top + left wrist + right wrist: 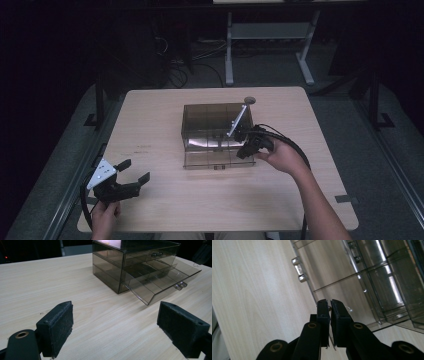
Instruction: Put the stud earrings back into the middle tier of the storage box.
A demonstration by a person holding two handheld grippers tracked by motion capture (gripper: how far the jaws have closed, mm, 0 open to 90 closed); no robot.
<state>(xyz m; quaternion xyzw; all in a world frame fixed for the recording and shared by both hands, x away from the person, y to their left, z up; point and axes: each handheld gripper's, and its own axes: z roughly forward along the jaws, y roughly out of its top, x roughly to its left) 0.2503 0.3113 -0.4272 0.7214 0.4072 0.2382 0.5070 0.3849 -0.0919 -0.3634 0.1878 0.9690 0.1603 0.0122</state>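
A smoky clear drawer box [212, 120] stands mid-table, its lowest drawer [217, 159] pulled out toward me. In the left gripper view the box [135, 255] and the open drawer [162, 277] lie ahead, with a twin knob [180, 285] on the drawer front. My left gripper [136, 170] rests open at the table's front left, and nothing lies between its jaws [115, 307]. My right gripper [244, 150] hovers at the right end of the open drawer, jaws shut [330, 302]. A tiny bead-like speck shows at its tips; I cannot tell what it is.
The light wooden table [165, 210] has a round cable hole [249, 100] behind the box. The drawer's inner dividers [352, 277] and knob [298, 268] sit just ahead of the right jaws. A white desk frame [230, 50] stands on the dark floor beyond.
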